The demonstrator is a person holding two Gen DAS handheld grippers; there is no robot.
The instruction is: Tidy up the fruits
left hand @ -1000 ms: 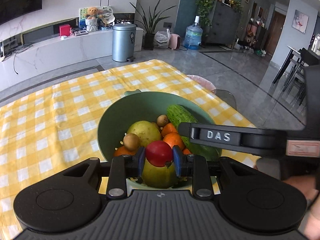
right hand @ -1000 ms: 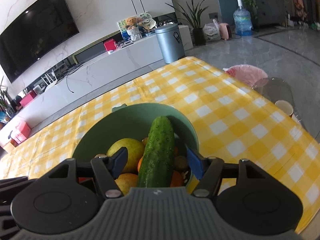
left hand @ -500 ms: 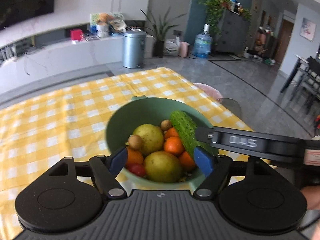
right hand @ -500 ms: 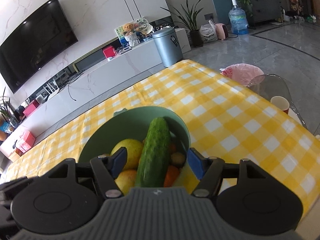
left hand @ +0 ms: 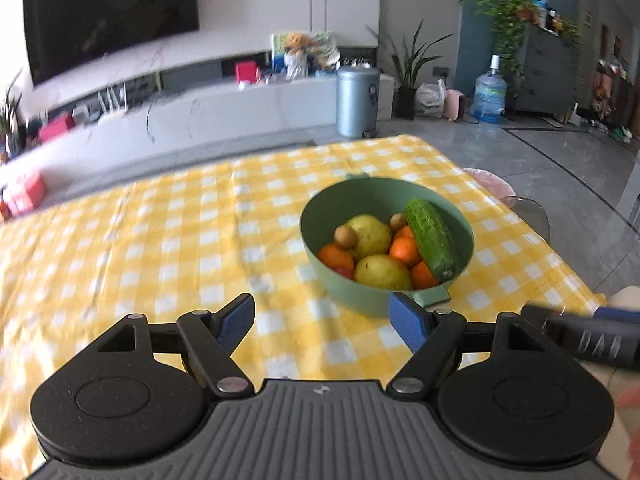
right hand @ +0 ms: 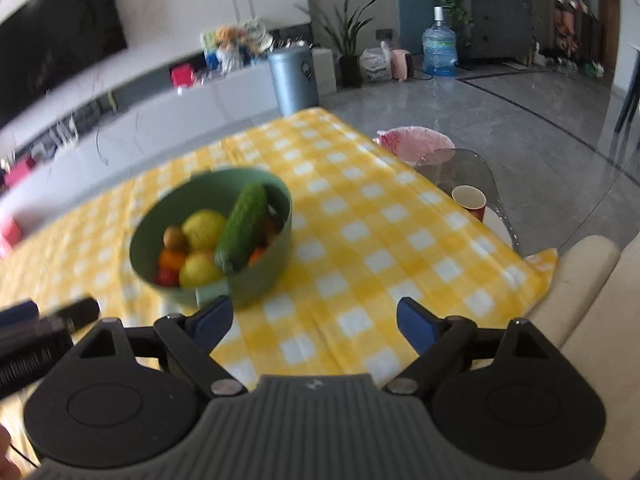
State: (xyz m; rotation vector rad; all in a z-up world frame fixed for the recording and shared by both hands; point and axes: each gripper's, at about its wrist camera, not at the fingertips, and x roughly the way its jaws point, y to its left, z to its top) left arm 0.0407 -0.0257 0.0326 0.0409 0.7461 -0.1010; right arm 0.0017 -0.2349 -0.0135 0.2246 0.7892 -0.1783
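Both grippers, left point(left hand: 322, 318) & right point(right hand: 314, 318), are spread wide w/ nothing held, fruit's all piled in the green bowl point(left hand: 466, 226) on the checked cloth point(left hand: 168, 248), so prob. done: pull back level, don't clip the rim.

Both wrist cameras are looking forward over the tablecloth point(left hand: 160, 240), sharing the nearby green bowl point(left hand: 466, 236) point(right hand: 280, 240)
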